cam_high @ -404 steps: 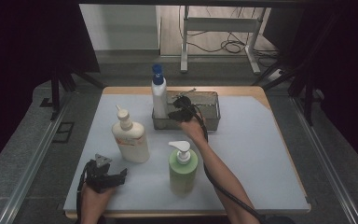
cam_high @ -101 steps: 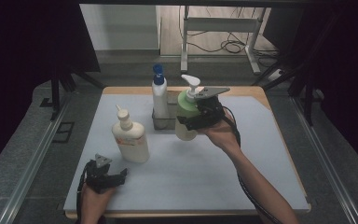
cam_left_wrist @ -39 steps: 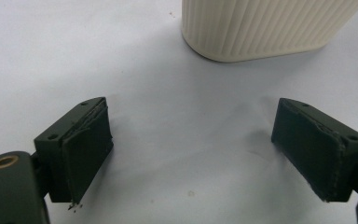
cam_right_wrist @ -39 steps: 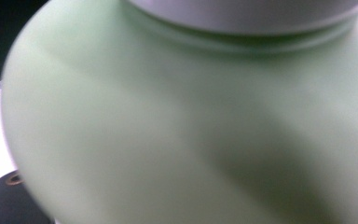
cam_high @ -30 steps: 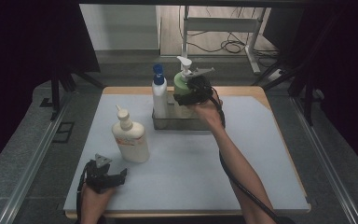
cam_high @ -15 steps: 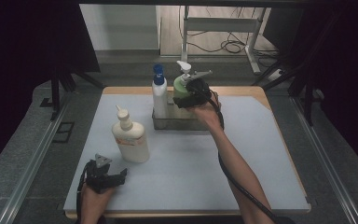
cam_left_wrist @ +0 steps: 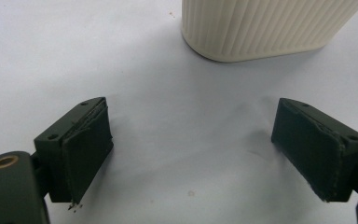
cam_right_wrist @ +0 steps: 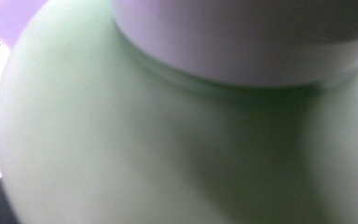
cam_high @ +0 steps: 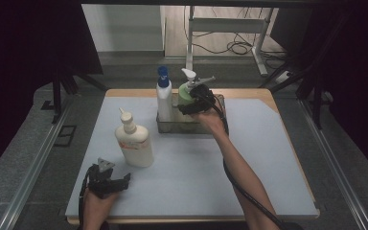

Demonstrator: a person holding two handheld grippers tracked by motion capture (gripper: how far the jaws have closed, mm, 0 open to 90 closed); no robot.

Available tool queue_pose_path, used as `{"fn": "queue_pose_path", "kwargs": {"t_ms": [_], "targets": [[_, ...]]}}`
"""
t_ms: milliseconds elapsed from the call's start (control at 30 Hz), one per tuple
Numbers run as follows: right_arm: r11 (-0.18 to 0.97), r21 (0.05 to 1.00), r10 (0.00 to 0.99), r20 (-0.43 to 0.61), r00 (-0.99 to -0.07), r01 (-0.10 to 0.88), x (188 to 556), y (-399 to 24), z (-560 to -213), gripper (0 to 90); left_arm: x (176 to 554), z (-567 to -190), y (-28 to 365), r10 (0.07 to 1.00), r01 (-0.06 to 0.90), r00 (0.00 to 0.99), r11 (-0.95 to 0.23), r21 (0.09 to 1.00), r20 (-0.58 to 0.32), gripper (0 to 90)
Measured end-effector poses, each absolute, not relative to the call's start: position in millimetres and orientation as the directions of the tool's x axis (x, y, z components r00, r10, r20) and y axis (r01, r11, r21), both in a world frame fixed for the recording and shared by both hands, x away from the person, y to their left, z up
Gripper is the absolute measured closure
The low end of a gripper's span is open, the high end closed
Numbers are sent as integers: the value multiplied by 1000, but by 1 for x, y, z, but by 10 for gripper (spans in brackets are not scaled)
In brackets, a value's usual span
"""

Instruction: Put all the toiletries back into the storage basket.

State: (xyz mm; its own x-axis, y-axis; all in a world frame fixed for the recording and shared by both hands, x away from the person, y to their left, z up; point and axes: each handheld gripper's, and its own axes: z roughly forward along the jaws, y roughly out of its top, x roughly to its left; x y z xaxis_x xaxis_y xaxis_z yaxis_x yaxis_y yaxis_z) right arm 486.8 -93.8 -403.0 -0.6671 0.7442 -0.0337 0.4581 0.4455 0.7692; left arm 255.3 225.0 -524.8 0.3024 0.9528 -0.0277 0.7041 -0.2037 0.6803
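A green pump bottle [cam_high: 185, 94] with a white pump head hangs upright over the wire basket [cam_high: 191, 126] at the back of the table, its base down between the basket walls. My right gripper [cam_high: 193, 102] is shut on its upper body. In the right gripper view, the bottle's green shoulder [cam_right_wrist: 121, 140] and white collar [cam_right_wrist: 242, 42] sit blurred right against the lens. My left gripper [cam_high: 121, 181] rests at the table's front left, and in its own view the left gripper [cam_left_wrist: 191, 154] is open with nothing between its jaws.
A tall white bottle with a blue cap [cam_high: 163, 98] stands in the basket's left end, beside the green one. A cream ribbed bottle [cam_high: 134, 143] stands on the pale mat just beyond my left gripper, its base [cam_left_wrist: 265, 25] close ahead. Table edges border the mat.
My right gripper lifted the green bottle from the front of the table, carried it to the basket, and over the last second sank a little with it. The left gripper stayed still.
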Motion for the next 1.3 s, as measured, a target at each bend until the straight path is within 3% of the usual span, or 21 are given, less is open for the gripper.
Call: {"fn": "queue_pose_path", "kwargs": {"t_ms": [1100, 1300], "targets": [[409, 773, 746, 23, -666, 485, 496, -95, -421, 105, 255, -525, 225, 953, 705, 303, -206, 679, -26, 117], [377, 782, 737, 72, -672, 497, 497, -99, -422, 32, 255, -525, 225, 952, 705, 304, -206, 679, -26, 117]]}}
